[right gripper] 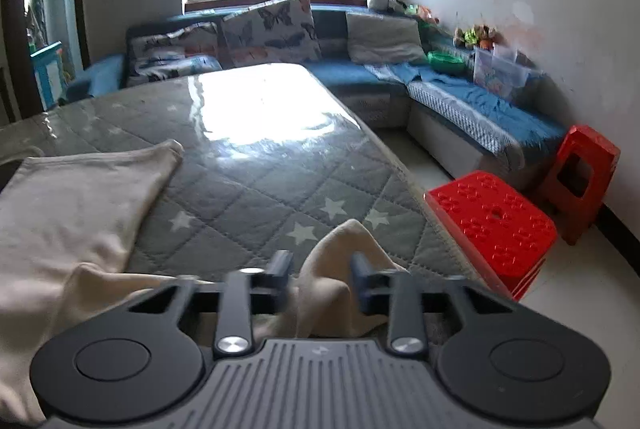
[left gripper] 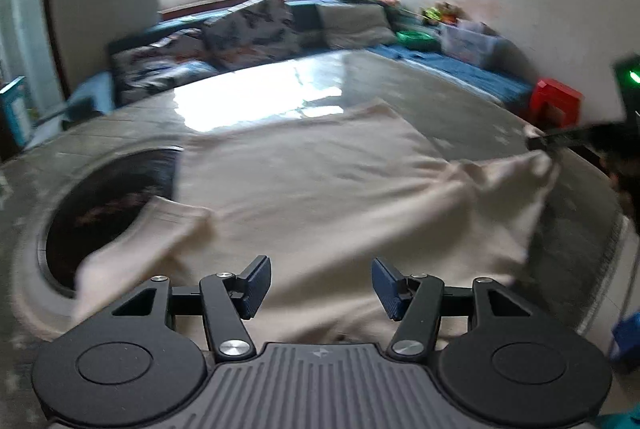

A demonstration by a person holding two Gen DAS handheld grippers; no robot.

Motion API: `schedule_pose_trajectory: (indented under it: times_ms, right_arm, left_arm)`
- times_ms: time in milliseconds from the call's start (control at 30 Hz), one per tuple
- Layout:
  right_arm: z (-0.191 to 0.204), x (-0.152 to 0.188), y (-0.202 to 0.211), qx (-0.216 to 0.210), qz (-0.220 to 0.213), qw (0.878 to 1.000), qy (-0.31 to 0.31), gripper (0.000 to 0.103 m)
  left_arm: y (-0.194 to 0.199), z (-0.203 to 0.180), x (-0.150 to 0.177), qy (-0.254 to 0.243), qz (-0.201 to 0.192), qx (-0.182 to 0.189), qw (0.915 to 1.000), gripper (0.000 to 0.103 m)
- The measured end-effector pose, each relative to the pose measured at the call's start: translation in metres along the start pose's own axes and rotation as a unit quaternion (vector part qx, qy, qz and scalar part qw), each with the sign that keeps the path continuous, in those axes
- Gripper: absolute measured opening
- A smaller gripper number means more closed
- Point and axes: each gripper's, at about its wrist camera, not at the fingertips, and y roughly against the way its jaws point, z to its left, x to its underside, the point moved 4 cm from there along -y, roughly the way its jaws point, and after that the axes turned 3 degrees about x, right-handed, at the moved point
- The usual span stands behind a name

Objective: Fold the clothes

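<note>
Two views: we take the left wrist first, then the right.
Left view, gripper: our left gripper stands with its jaws apart and nothing between the pads.
Left view, cloth: a cream garment lies spread ahead of and below the fingers, over a quilted table.
Left view, hole: a dark round opening sits ahead to the left, with one flap of the garment draped over its near edge.
Left view, far corner: ahead to the right a corner of the garment is lifted toward a dark, blurred tool that we take to be our other gripper.
Right view, gripper: our right gripper has its jaws drawn in on a bunched corner of the garment, which rises in a peak between the fingers.
Right view, cloth: the rest of the garment trails off to the left of the fingers, flat on the table.
Right view, beyond: a red stool stands on the floor to the right, past the table edge.
Handling: we judge the fabric light, soft and limp, so it will sag and crease wherever it is unsupported.
Where to hold: we would pinch corners or hems, two at once, keeping the edge taut between them.
</note>
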Motion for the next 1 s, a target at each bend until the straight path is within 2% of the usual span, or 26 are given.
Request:
schedule_pose_trajectory:
  times_ms: [100, 167, 267, 333, 400, 433, 533, 767, 1000]
  right_arm:
    - [-0.006, -0.003, -0.001, 0.004, -0.003, 1.000, -0.006, 0.007]
    - [-0.010, -0.009, 0.010, 0.003, -0.027, 1.000, -0.012, 0.004]
    - [-0.032, -0.019, 0.045, 0.003, -0.088, 0.995, -0.054, 0.002]
    - [-0.049, -0.014, 0.058, 0.019, -0.103, 0.992, -0.077, 0.002]
    - [-0.063, -0.002, 0.054, 0.050, -0.079, 0.992, -0.087, 0.006]
    - [-0.070, 0.005, 0.051, 0.066, -0.063, 0.992, -0.092, 0.013]
    - [-0.082, 0.020, 0.046, 0.089, -0.039, 0.990, -0.099, 0.014]
    - [-0.049, 0.022, 0.026, 0.002, -0.007, 0.998, -0.065, 0.026]
    - [-0.028, 0.013, -0.006, 0.003, 0.025, 0.999, -0.035, 0.033]
  left_arm:
    - [-0.009, -0.013, 0.006, -0.012, 0.015, 0.017, 0.9997, 0.059]
    - [-0.011, -0.016, 0.010, -0.019, 0.020, 0.024, 0.9993, 0.059]
    - [-0.013, -0.018, 0.012, -0.022, 0.023, 0.029, 0.9991, 0.059]
    - [-0.014, -0.017, 0.014, -0.018, 0.027, 0.034, 0.9989, 0.059]
    - [-0.013, -0.017, 0.016, -0.017, 0.030, 0.039, 0.9986, 0.059]
    - [-0.012, -0.017, 0.016, -0.020, 0.031, 0.041, 0.9985, 0.059]
    - [-0.009, -0.017, 0.016, -0.024, 0.034, 0.045, 0.9981, 0.059]
    - [-0.006, -0.017, 0.011, -0.015, 0.025, 0.056, 0.9980, 0.059]
    - [-0.001, -0.017, 0.026, -0.027, 0.045, 0.071, 0.9961, 0.059]
